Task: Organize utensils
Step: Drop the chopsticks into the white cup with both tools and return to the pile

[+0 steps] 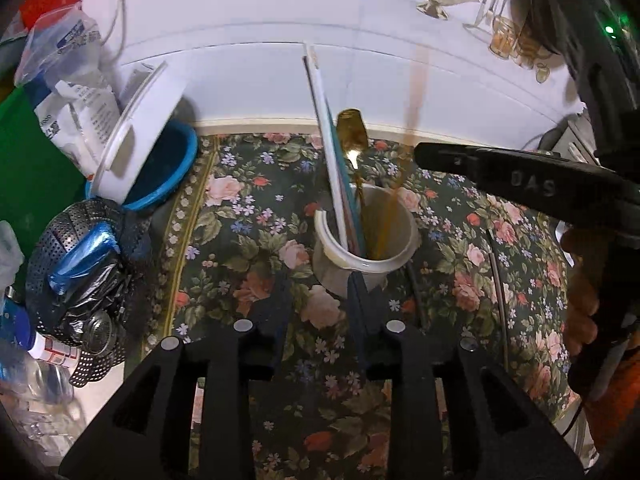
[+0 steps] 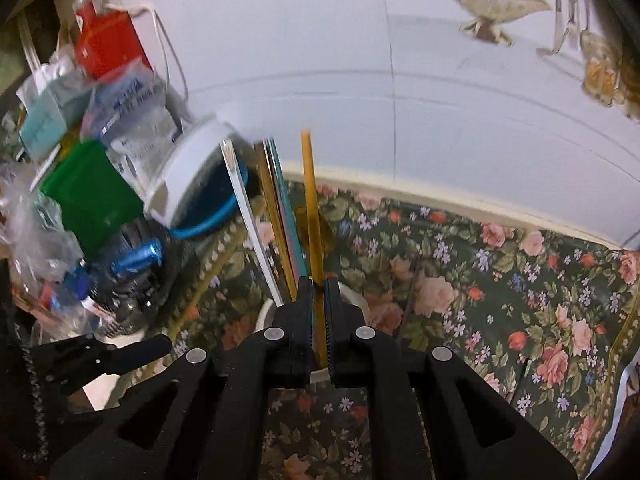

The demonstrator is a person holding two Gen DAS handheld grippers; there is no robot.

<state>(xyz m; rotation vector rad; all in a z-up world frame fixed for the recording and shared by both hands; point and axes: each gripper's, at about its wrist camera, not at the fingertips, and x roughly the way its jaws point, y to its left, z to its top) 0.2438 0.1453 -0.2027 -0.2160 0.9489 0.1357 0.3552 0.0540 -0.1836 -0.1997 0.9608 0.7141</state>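
Floral tabletop (image 1: 248,216) lies bare to the right of the white cup (image 1: 362,264), with clutter crowding its left edge and the wall just behind. My right hand-held gripper (image 2: 319,300) pinches an amber stick (image 2: 310,200) upright over the cup. My left hand-held gripper (image 1: 318,300) stands partly open and empty at the cup's near rim.

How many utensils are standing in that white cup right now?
About 5, all in the white cup: white stick, teal stick, gold spoon, another amber stick, and the amber stick in the right gripper. Some may overlap.
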